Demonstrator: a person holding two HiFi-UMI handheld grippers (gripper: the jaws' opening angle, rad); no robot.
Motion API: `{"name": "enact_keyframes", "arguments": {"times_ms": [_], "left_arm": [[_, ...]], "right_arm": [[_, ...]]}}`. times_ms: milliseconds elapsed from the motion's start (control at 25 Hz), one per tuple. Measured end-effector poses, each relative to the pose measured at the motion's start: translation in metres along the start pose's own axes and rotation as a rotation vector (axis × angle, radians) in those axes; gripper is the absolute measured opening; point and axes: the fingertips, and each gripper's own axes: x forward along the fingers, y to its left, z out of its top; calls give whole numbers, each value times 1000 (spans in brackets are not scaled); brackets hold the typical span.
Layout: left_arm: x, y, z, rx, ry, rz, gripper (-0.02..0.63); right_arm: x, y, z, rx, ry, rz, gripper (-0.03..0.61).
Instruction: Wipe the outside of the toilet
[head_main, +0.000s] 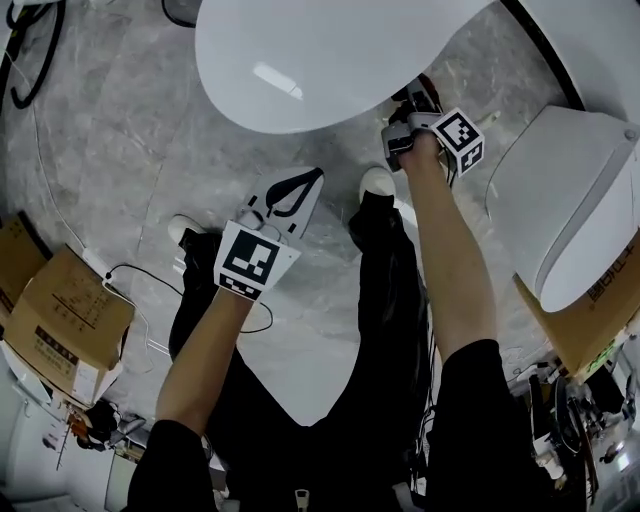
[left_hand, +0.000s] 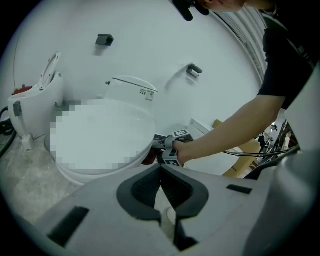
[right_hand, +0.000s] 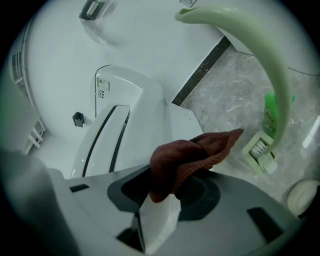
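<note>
Holding a red cloth (right_hand: 186, 159), the right hand-held gripper (right_hand: 167, 189) is beside the toilet (head_main: 300, 60)

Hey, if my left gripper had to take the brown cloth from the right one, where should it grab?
Probably the loose tail of the brown cloth, which sticks out sideways past the shut jaws of the right gripper. Bring the left gripper, now shut and empty, in opened from that free end; the bunched middle is already pinched.
</note>
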Motion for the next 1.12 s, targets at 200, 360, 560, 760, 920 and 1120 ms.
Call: {"name": "enact_keyframes", "arguments": {"times_ms": [200, 360, 560, 760, 920, 1120], "left_arm": [[-33, 23, -10, -17, -9, 12, -2], [-66, 35, -24, -30, -5, 10, -2], [-101, 55, -30, -39, -4, 3, -2], [-139, 87, -35, -48, -4, 20, -2], [-169, 117, -39, -56, -18, 54, -2], [-200, 149, -47, -90, -31, 104, -2]], "right_arm": [[-14, 3, -36, 3, -6, -10, 135], [-23, 10, -77, -22, -9, -39, 133], [-32, 21, -112, -67, -16, -87, 132], [-37, 31, -163, -70, 25, -108, 129], [-33, 38, -206, -7, 24, -109, 127], [-22, 50, -252, 155, -10, -70, 127]]}}
